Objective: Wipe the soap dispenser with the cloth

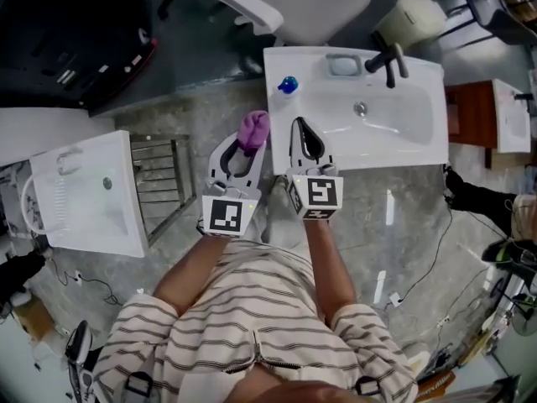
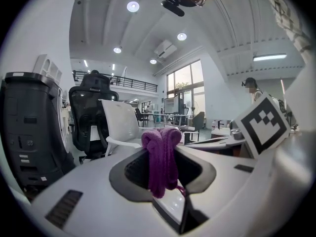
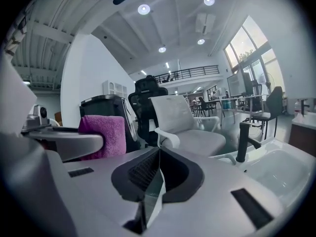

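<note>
A purple cloth [image 1: 254,126] is bunched between the tips of my left gripper [image 1: 248,143], which is shut on it, just off the left edge of the white sink [image 1: 419,145]. The left gripper view shows the cloth [image 2: 162,157] hanging as a folded wad from my left gripper [image 2: 161,144]. My right gripper [image 1: 299,123] is beside it over the sink's front left rim, shut and empty; its jaws [image 3: 158,154] meet with nothing between them. A small blue-topped dispenser [image 1: 288,84] stands on the sink's far left corner, beyond both grippers.
A black faucet [image 1: 388,61] and a soap dish [image 1: 342,64] sit at the sink's back edge. A white office chair [image 1: 294,2] stands behind the sink. A second white basin [image 1: 84,191] and a metal rack [image 1: 164,179] lie on the floor at left. Cables run at right.
</note>
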Tool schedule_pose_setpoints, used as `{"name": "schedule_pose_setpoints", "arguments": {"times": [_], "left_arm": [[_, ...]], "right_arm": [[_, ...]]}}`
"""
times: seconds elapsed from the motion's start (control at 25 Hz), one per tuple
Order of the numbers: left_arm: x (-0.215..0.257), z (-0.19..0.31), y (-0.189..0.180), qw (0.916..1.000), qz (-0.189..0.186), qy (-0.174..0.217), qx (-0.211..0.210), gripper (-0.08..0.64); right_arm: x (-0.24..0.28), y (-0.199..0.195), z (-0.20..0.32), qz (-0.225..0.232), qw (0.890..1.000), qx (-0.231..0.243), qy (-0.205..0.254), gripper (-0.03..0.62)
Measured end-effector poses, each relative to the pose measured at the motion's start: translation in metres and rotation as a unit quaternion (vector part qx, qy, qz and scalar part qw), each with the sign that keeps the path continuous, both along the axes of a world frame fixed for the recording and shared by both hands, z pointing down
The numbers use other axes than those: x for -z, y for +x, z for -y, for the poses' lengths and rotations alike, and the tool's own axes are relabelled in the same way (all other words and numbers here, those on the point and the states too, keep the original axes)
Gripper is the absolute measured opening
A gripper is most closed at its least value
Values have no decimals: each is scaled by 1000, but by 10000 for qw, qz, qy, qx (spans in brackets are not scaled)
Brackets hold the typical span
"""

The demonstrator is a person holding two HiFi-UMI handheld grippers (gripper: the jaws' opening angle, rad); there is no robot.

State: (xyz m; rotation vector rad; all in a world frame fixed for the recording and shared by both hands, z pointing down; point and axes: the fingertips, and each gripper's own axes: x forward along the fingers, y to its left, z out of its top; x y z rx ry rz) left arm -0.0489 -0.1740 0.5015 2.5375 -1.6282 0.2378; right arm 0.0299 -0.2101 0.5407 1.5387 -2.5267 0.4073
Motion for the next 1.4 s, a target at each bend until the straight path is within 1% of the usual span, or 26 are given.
{"name": "schedule_pose_setpoints", "arguments": {"times": [0.08,0.16,0.2,0.48,0.6,0.72,0.96,1.04,1.2,1.28,1.32,1.4], "left_arm": [[-5,5,-1,10000,38,-28,50,117],[-8,10,-1,9999,54,-25,94,117],[-9,12,-1,9999,63,-17,104,117],[-22,18,-1,9998,154,-85,112,118],[-25,18,-2,9997,203,-113,118,118],[-26,17,-3,9996,189,-140,153,118],[-33,17,-3,9994,152,-258,191,118],[-34,16,-5,9992,98,-323,236,118],[-33,18,-6,9991,143,-312,258,118],[-34,18,-6,9990,125,-300,294,118],[-35,17,-6,9989,118,-313,314,118],[-37,16,-7,9988,132,-339,315,118]], "right_arm": [[-9,-2,9,48,10000,30,-18,24],[-17,-2,20,55,10000,67,-26,66],[-21,-3,24,41,10000,78,-32,77],[-55,-6,48,-240,9994,208,-132,117],[-63,-12,55,-211,9991,366,-76,138],[-67,-16,60,-176,9985,514,17,140],[-85,-18,76,-351,9976,593,-53,143],[-87,-21,79,-434,9967,686,-3,146],[-91,-24,86,-600,9946,839,85,150],[-94,-23,88,-695,9933,918,110,147],[-96,-24,89,-735,9926,962,126,131],[-97,-24,89,-737,9920,1013,127,121]]}}
